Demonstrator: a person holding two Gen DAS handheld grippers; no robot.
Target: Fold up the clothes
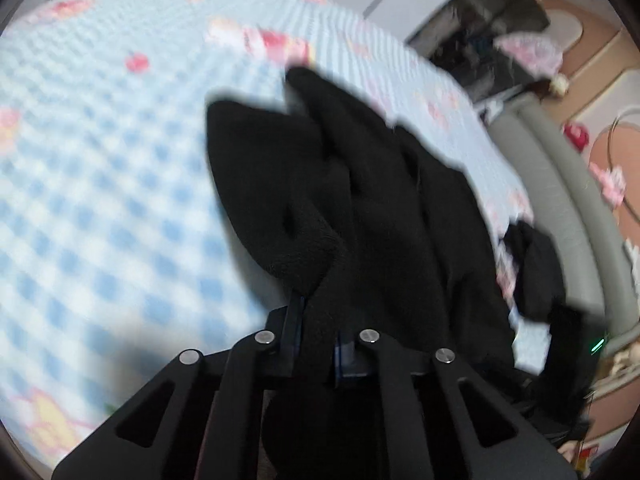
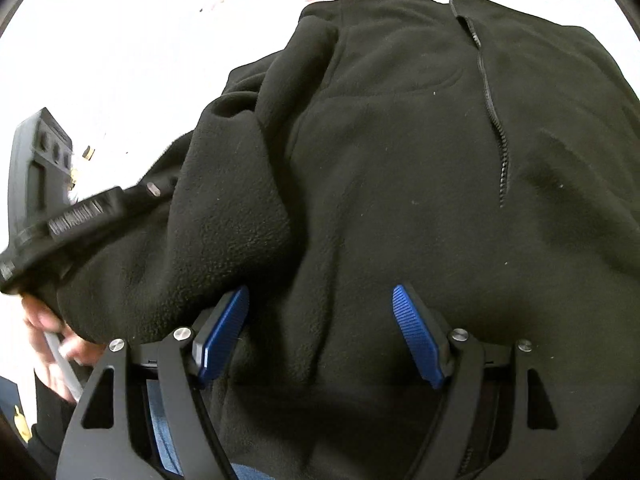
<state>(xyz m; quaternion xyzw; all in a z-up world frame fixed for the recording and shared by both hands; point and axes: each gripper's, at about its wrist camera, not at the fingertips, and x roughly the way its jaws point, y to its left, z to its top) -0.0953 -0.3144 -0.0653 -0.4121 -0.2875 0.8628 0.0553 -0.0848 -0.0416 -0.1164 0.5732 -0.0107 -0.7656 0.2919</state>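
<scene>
The black fleece jacket (image 2: 400, 160) hangs over the checked bed sheet (image 1: 100, 180). The left gripper (image 1: 320, 344) is closed on its edge; the right gripper (image 2: 320, 332) is wide open against it, holding nothing. It looks soft and thick, so a hem or seam seems best to grasp.

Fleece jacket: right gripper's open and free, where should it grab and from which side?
Take the fleece jacket at the near hem, coming straight in from the edge nearest the right gripper. Its jaws stand open astride that flat single-layer edge, clear of the zipper. The left gripper is shut on a bunched fold.
</scene>
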